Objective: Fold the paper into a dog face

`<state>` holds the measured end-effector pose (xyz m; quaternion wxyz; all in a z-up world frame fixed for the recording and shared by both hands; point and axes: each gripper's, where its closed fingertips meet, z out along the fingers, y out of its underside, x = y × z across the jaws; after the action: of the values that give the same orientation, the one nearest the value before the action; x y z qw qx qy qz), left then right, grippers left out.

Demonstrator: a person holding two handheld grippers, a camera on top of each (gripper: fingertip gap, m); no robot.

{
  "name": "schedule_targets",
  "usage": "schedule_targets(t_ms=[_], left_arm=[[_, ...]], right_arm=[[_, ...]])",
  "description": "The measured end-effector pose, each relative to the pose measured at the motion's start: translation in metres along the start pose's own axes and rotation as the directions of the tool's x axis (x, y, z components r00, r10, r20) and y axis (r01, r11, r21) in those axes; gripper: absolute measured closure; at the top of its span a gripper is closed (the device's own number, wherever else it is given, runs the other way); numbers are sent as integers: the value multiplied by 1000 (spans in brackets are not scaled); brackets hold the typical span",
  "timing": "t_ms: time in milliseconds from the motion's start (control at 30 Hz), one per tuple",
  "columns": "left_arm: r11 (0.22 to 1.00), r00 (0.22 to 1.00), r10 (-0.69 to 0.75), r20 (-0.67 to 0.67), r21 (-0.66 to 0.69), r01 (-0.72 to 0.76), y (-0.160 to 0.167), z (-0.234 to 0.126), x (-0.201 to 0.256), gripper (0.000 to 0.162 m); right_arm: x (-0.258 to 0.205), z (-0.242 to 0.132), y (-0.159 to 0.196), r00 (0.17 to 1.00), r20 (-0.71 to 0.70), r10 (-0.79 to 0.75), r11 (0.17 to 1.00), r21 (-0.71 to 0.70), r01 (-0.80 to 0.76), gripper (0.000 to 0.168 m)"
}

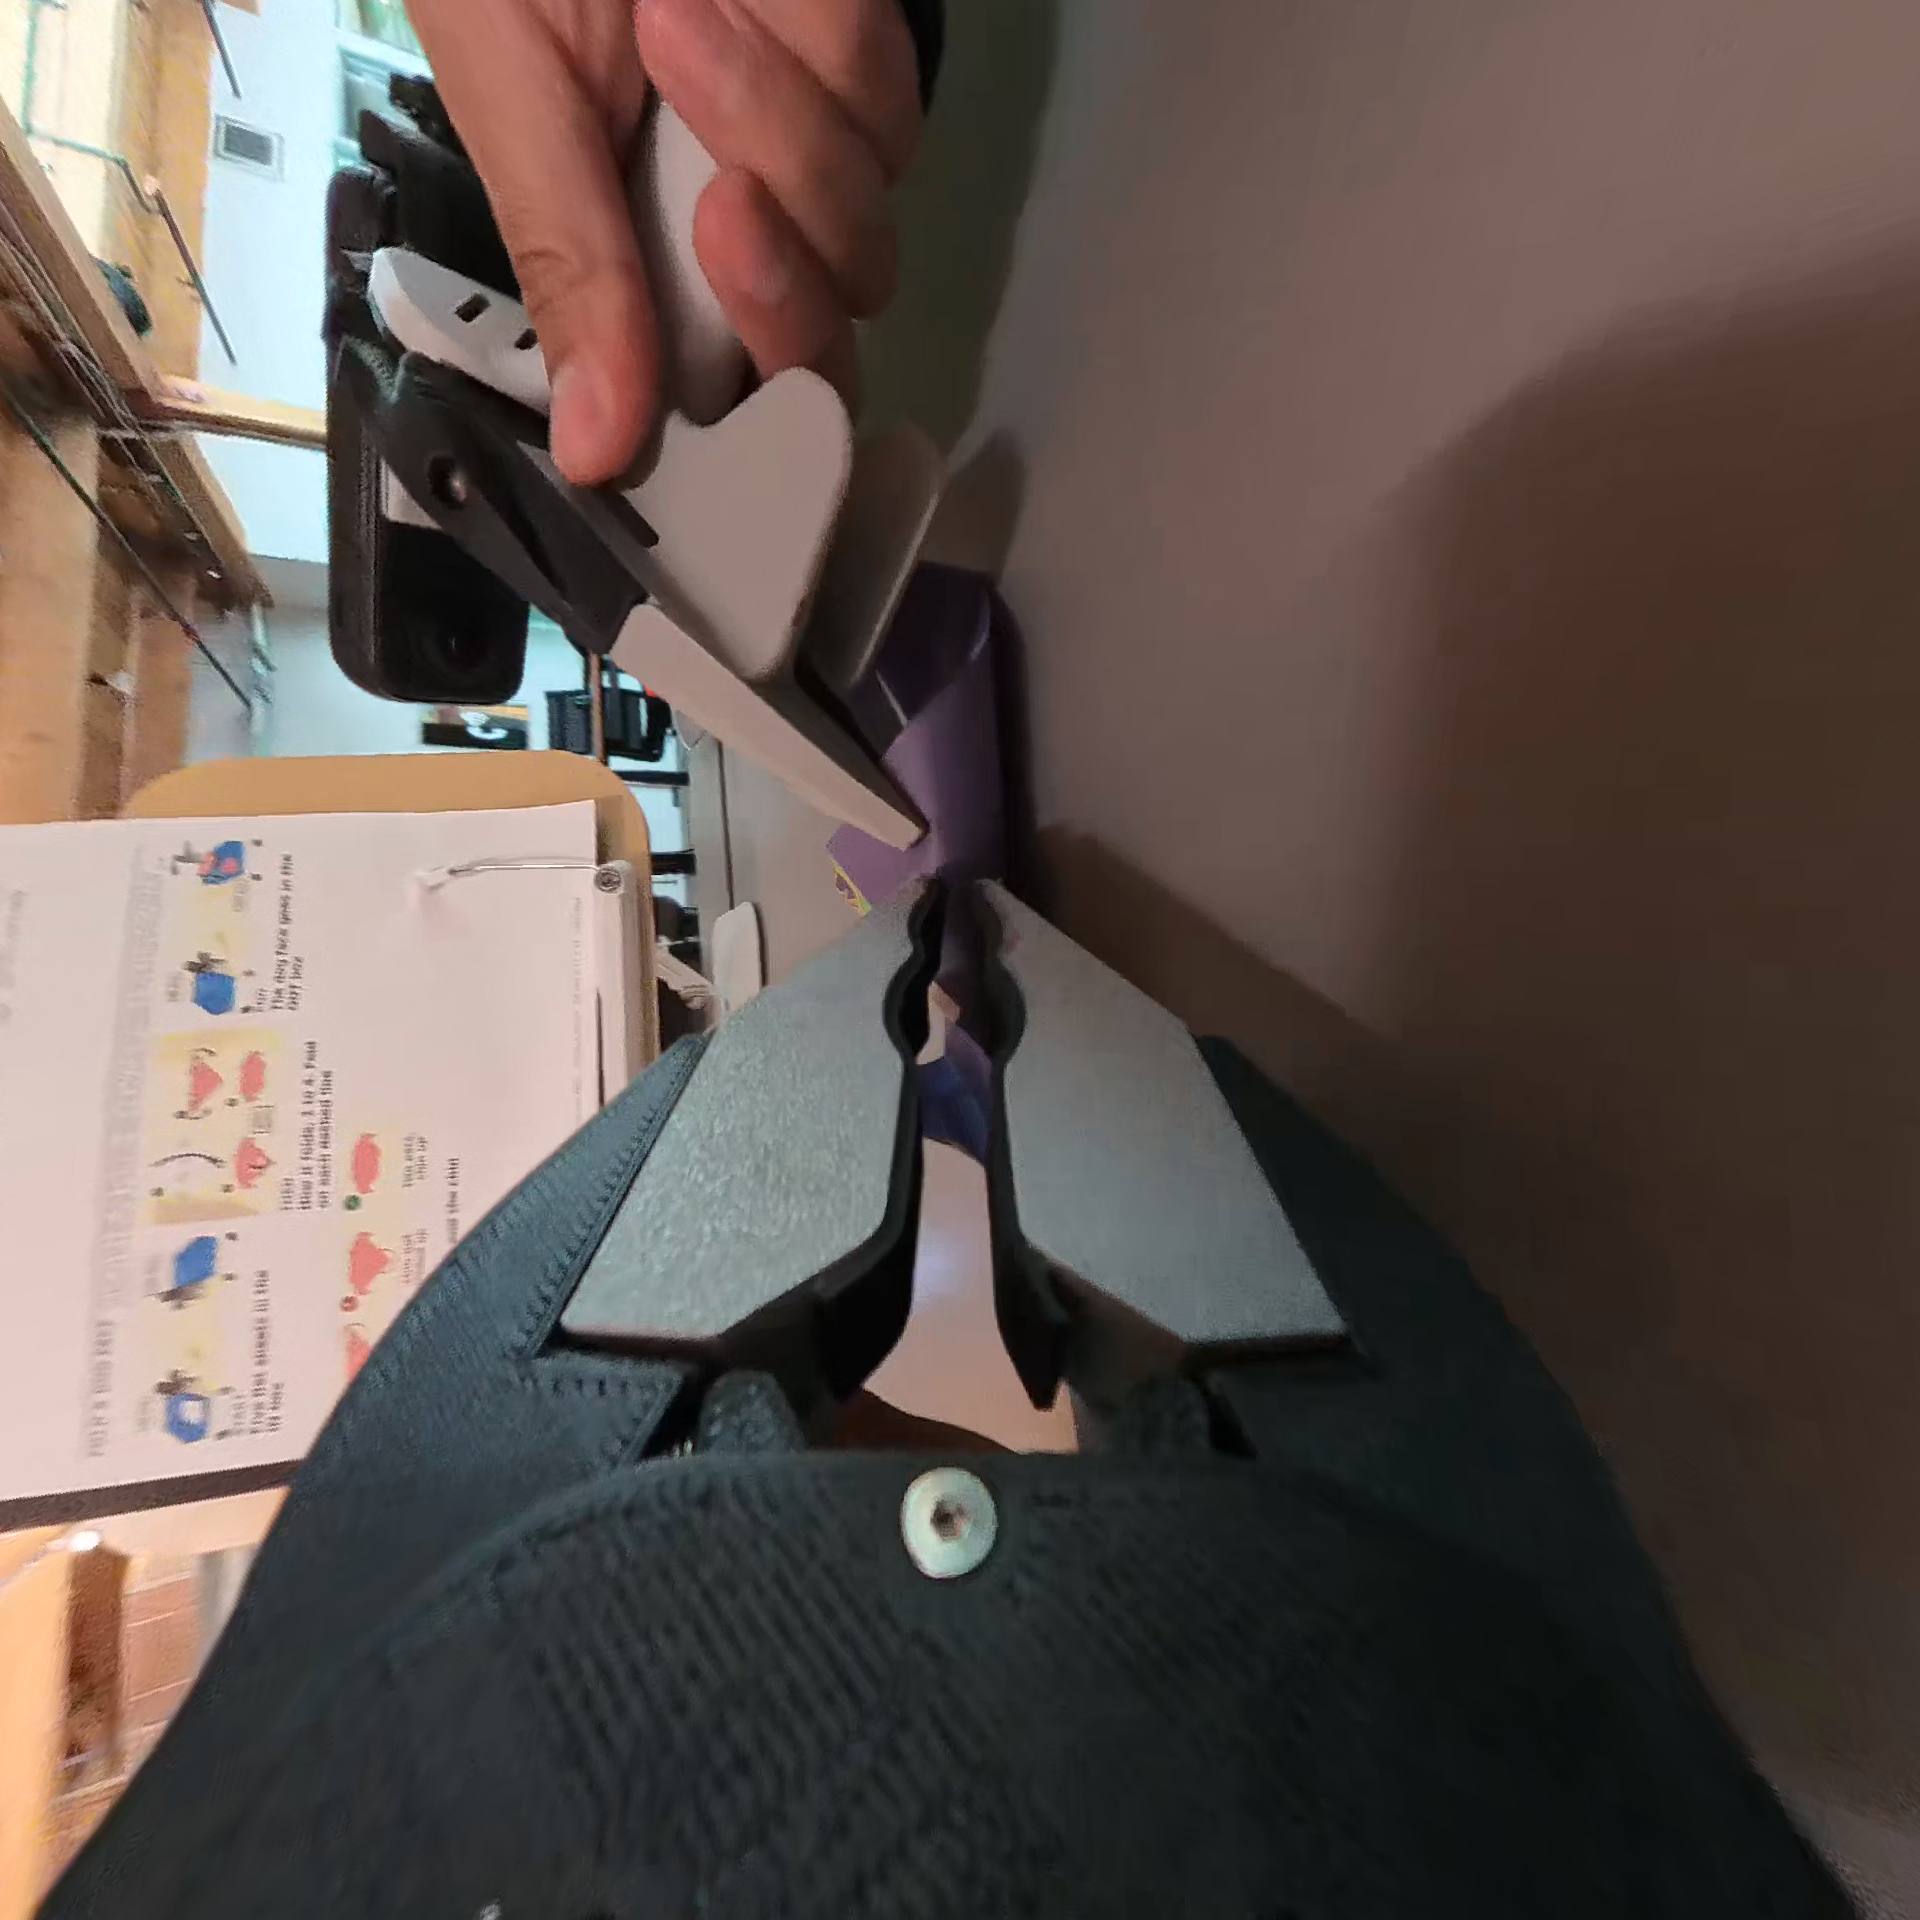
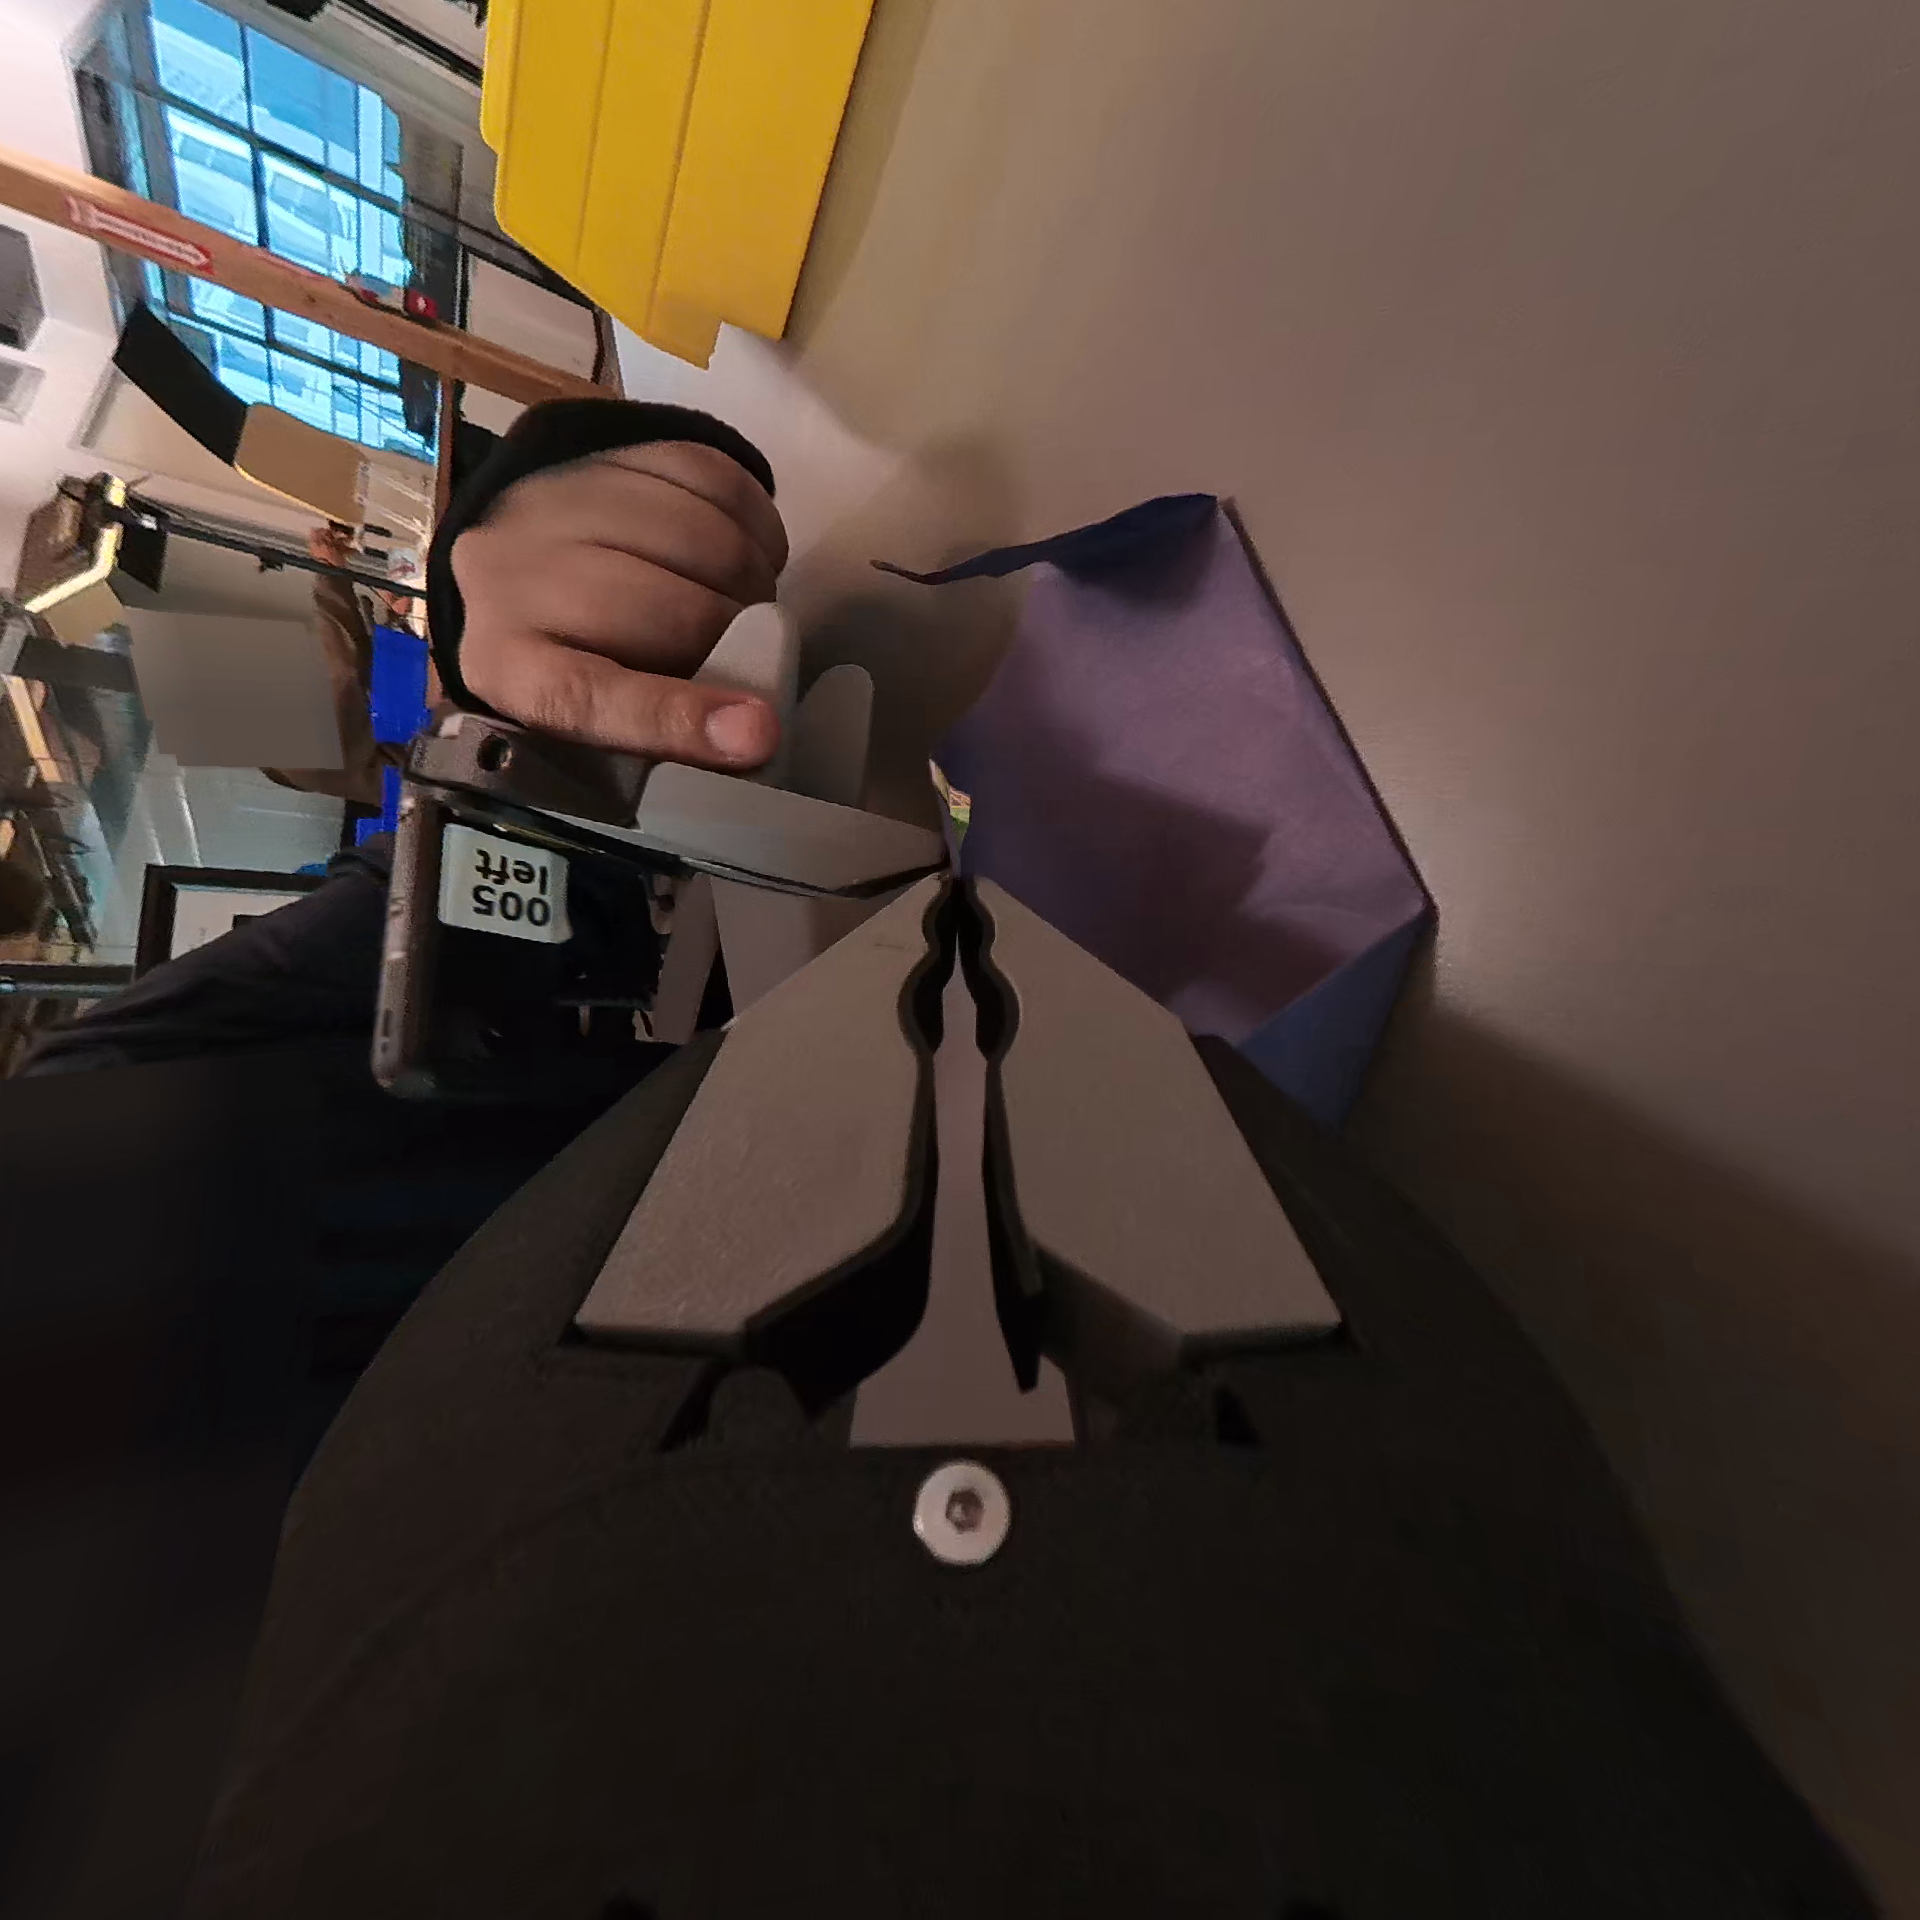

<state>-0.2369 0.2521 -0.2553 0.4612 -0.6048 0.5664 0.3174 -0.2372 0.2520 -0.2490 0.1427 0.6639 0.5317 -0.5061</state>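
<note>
Two grippers meet tip to tip at one edge of the purple paper (image 2: 1174,790), which lies partly folded on the pale table (image 2: 1558,416), one flap raised along its far side with a blue underside showing. In the right wrist view, our right gripper (image 2: 961,904) has its jaws drawn together at the tips, right at the paper's near edge; we judge it is pinching that edge, though the sheet between the pads is too thin to make out. The left gripper (image 1: 956,904) looks likewise clenched at its tips, with purple paper visible through the gap behind them, so we read it as gripping the same edge or a corner just beside it.

Both tools crowd one small spot, and that is where we see the risk. If either pulls sideways while the other holds firm, the sheet could tear or crease off-line. If one grip is only on a single layer, the fold may slide apart on lifting. The instruction sheet (image 1: 312,1091) stands propped nearby, and a yellow bin (image 2: 665,156) sits well clear at the table's far side.
</note>
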Motion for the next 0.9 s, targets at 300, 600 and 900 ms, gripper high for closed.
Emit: schedule_targets(t_ms=[300, 600, 900], left_arm=[[991, 991, 123, 49, -50, -121, 8, 3, -1, 133], [978, 976, 192, 106, -101, -182, 12, 10, -9, 132], [977, 977, 189, 104, -121, -176, 14, 14, -12, 146]], right_arm=[[-3, -7, -7, 995, 74, 68, 996, 46, -72, 168], [-7, -10, -11, 983, 145, 109, 991, 60, -119, 168], [-4, -10, -14, 976, 165, 143, 985, 77, -158, 168]])
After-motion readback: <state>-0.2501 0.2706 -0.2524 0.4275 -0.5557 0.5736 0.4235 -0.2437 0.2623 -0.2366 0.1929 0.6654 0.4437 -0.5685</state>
